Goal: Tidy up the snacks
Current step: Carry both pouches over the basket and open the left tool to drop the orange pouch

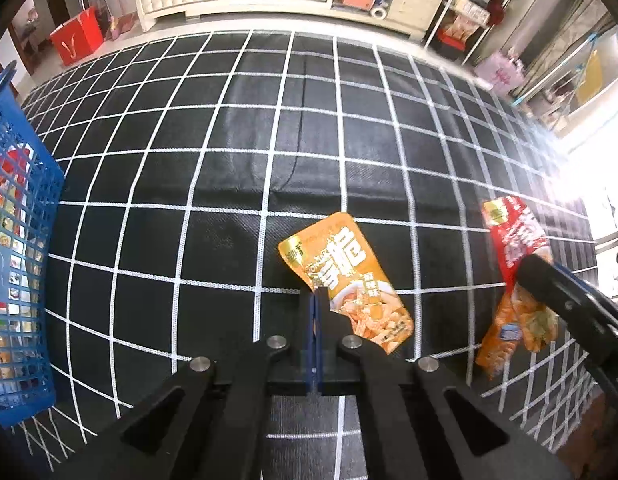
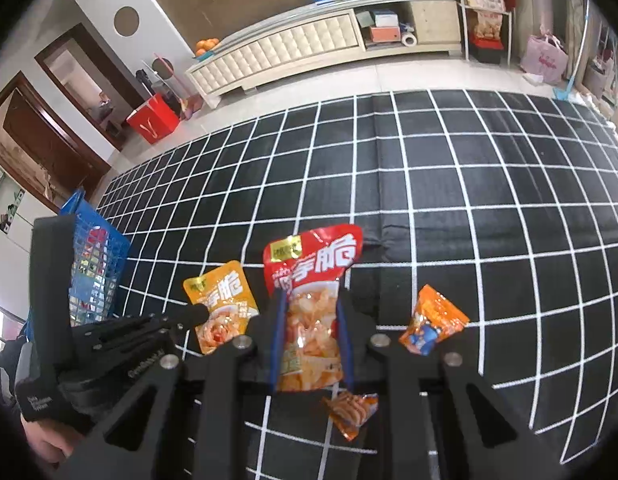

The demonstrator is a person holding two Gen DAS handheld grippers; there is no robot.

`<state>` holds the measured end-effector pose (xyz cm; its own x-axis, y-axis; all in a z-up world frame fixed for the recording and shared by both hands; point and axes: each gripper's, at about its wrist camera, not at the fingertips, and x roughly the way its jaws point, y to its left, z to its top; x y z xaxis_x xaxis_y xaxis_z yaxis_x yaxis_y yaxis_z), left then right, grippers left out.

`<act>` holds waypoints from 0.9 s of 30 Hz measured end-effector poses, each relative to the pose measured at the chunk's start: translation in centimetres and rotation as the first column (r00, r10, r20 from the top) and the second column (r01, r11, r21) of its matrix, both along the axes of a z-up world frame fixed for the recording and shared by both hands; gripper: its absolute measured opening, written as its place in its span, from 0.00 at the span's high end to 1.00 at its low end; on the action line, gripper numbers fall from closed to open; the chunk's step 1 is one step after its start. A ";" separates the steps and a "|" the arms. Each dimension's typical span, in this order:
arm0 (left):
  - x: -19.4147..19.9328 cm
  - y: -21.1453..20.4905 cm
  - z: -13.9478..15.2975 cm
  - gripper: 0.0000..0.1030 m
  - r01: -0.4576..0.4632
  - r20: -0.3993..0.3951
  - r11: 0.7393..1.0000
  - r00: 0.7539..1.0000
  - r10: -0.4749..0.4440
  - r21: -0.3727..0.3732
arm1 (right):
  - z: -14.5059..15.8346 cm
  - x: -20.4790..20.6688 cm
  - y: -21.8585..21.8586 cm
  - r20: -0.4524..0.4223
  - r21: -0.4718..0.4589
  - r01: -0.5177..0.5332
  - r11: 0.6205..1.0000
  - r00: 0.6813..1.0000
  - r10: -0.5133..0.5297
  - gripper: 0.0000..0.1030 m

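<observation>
Blue plastic mesh on the far left: that's the basket (image 1: 17,216), standing on the black grid-patterned cloth (image 1: 229,128) with bright wrappers showing through its lattice wall. Moving right, the left gripper (image 1: 316,300) points steeply down at the cloth, and its jaws are pressed fully together, blue pads meeting edge to edge, with nothing caught between them. Its fingertips sit right at the lower left edge of the orange snack packet (image 1: 345,276), which lies flat on the cloth just past them, not gripped. From the right wrist camera that same gripper comes in from the left, and a hand (image 2: 49,440) in the bottom corner holds its handle. Further right, the right gripper (image 2: 311,304) is angled down too, its jaws set narrow and clamped on the red snack bag (image 2: 313,280); the bag's red top stands up between and above the blue-edged fingers (image 2: 277,340), its clear lower half hanging down between them. From the left wrist view the bag sits well off to the right of the orange packet. Under the right gripper a small orange wrapper (image 2: 351,412) lies on the cloth, and on the right another small orange packet (image 2: 433,320) rests flat, apart from the rest.
</observation>
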<state>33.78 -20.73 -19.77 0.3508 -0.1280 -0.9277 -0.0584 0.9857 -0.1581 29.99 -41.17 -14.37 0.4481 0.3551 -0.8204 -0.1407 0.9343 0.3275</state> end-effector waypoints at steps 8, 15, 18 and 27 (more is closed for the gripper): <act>-1.9 1.4 4.7 1.00 0.044 0.096 0.999 0.995 -0.042 -0.020 | 2.4 -1.1 2.3 0.024 -0.029 -0.013 0.999 1.000 0.014 0.73; -4.4 4.5 10.1 1.00 0.048 0.195 0.999 0.980 -0.043 -0.020 | 6.1 -2.5 6.7 0.076 -0.059 -0.054 0.997 0.995 0.058 0.73; -5.7 7.4 12.3 1.00 0.028 0.226 0.999 0.974 -0.023 -0.021 | 7.8 -3.1 9.1 0.104 -0.070 -0.079 0.994 0.991 0.086 0.73; -9.6 17.6 15.4 1.00 -0.029 0.257 0.999 0.966 0.033 -0.020 | 10.1 -4.4 18.0 0.143 -0.058 -0.188 0.980 0.970 0.195 0.73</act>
<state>24.19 -3.09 -4.33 0.5814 -0.1274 -0.8036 -0.0442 0.9813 -0.1875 25.61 -23.21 -4.25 0.4927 0.4110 -0.7671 -0.3621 0.8983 0.2488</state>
